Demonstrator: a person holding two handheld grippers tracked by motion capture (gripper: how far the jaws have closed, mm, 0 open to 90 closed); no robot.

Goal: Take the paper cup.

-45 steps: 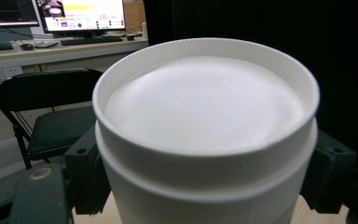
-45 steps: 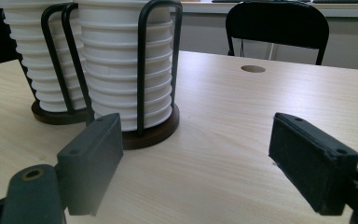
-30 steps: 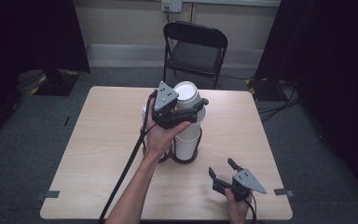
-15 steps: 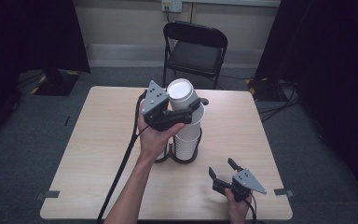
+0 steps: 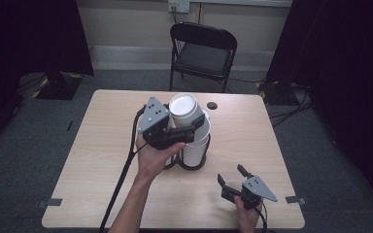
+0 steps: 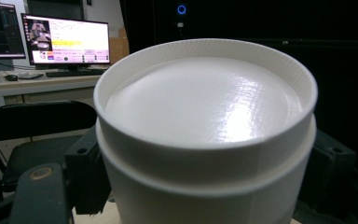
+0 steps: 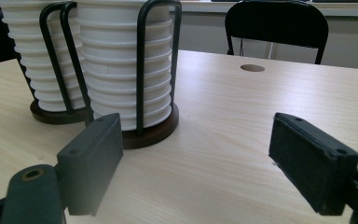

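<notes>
My left gripper (image 5: 190,127) is shut on a white ribbed cup (image 5: 183,108) and holds it above the cup stacks (image 5: 196,145) in a black wire holder at the table's middle. In the left gripper view the cup (image 6: 205,116) is seen flat end up, close to the camera, with a black jaw pressed on each side. My right gripper (image 5: 233,176) rests near the front right of the table, open with nothing in it. In the right gripper view the two stacks (image 7: 121,65) stand in wire hoops on dark round bases (image 7: 151,133), beyond the open right gripper (image 7: 198,156).
The light wooden table (image 5: 102,145) has a small round hole (image 5: 212,105) near its far edge. A black folding chair (image 5: 201,51) stands behind the table. Dark curtains flank the room. The left gripper's cable (image 5: 121,179) runs along the forearm to the front edge.
My left gripper has carried the cup slightly leftward and toward the person, above the stacks. The right gripper has stayed put.
</notes>
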